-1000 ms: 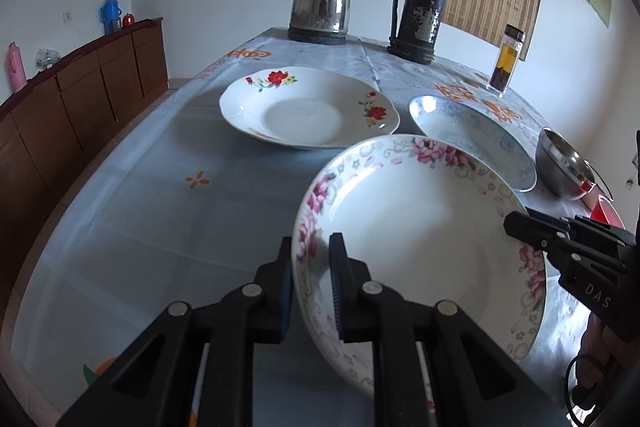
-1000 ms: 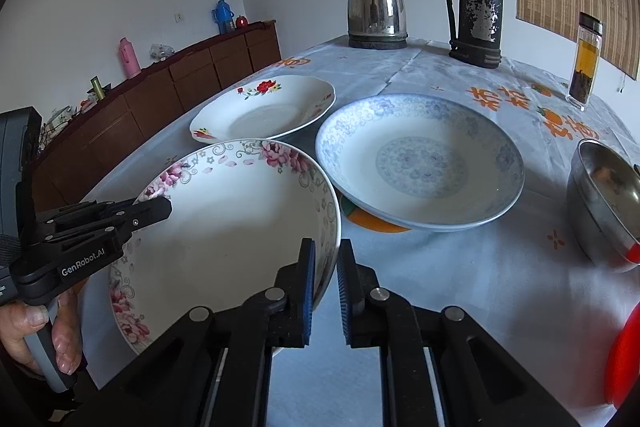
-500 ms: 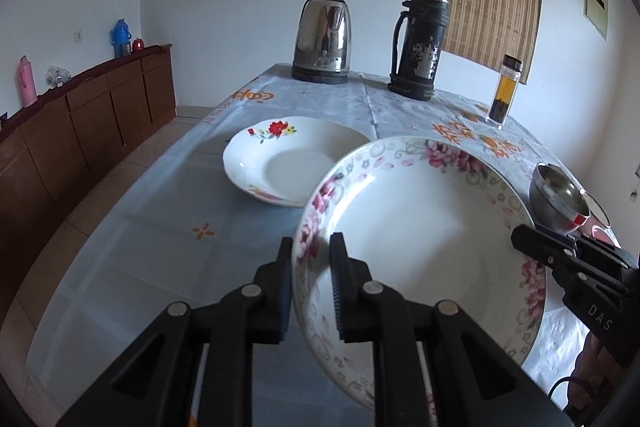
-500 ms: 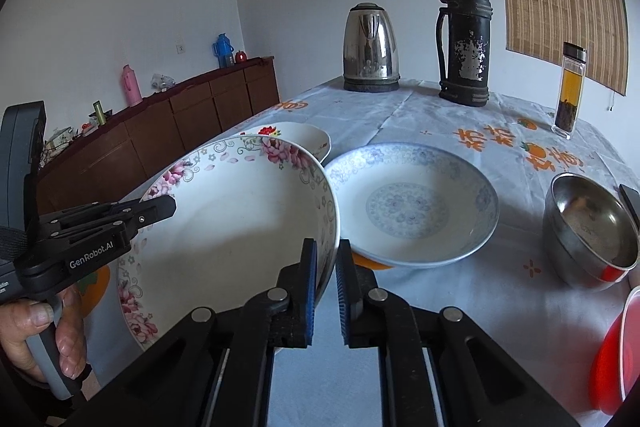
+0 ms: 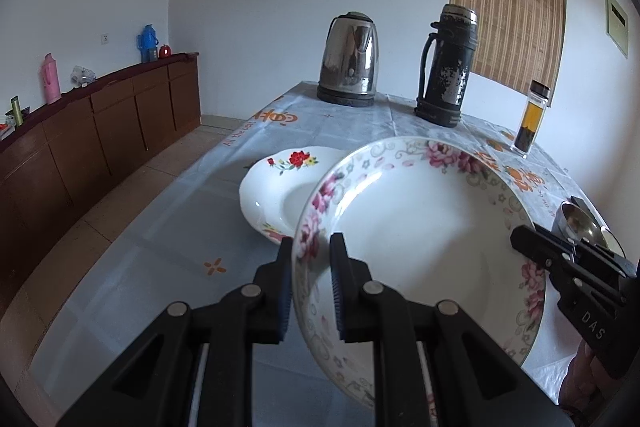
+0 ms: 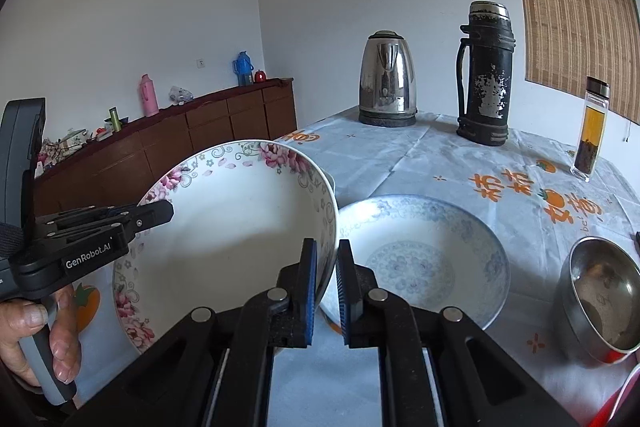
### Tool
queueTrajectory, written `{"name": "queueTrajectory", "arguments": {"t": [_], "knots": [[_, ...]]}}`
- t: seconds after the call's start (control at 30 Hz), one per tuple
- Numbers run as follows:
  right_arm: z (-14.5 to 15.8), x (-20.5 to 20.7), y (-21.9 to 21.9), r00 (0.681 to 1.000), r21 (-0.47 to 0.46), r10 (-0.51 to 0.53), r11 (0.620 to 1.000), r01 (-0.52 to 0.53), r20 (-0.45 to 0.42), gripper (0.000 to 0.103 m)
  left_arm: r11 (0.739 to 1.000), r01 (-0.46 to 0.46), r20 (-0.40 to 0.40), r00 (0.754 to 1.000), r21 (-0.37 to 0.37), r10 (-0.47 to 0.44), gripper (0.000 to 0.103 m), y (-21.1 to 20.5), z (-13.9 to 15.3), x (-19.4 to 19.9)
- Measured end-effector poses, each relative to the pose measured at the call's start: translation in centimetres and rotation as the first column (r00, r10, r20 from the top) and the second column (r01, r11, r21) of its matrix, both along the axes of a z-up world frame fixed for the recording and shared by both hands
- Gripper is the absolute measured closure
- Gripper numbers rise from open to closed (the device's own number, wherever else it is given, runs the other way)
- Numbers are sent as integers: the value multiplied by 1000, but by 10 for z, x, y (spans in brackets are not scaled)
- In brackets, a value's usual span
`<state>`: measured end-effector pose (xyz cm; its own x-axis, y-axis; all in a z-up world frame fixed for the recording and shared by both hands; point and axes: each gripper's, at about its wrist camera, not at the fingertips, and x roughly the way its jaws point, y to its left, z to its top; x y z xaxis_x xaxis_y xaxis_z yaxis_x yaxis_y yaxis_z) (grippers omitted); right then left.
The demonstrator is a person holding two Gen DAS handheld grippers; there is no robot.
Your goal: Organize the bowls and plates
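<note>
A deep white plate with pink flowers (image 5: 412, 251) hangs above the table, held from both sides. My left gripper (image 5: 310, 255) is shut on its left rim, and my right gripper (image 6: 327, 263) is shut on its right rim. The same pink-flowered plate (image 6: 228, 247) fills the left of the right wrist view, with the left gripper (image 6: 162, 213) at its far edge. Behind it on the table lies a white plate with red flowers (image 5: 280, 187), partly hidden. A blue-patterned plate (image 6: 420, 259) rests on the table to the right.
A steel bowl (image 6: 600, 303) sits at the right, a red item at the frame's corner. At the table's far end stand a steel kettle (image 5: 350, 61), a dark flask (image 5: 446, 67) and a glass tea bottle (image 5: 532, 121). A wooden sideboard (image 5: 80, 131) lines the left wall.
Both grippers have lifted the pink-flowered plate off the table and tilted up. It now covers part of the red-flowered plate in the left wrist view.
</note>
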<state>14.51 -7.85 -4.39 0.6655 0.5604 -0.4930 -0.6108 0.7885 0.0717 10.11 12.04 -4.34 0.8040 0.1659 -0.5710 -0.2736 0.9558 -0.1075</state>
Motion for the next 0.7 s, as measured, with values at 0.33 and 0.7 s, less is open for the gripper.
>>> {"name": "queueTrajectory", "arguments": {"t": [0.33, 0.7], "knots": [[2, 10, -14, 998, 34, -55, 998, 54, 39, 93, 999, 30, 9, 1000, 27, -30, 87, -20, 4, 21], [2, 23, -36, 989, 64, -142, 988, 139, 38, 93, 995, 66, 33, 997, 74, -69, 88, -41, 17, 41]]}}
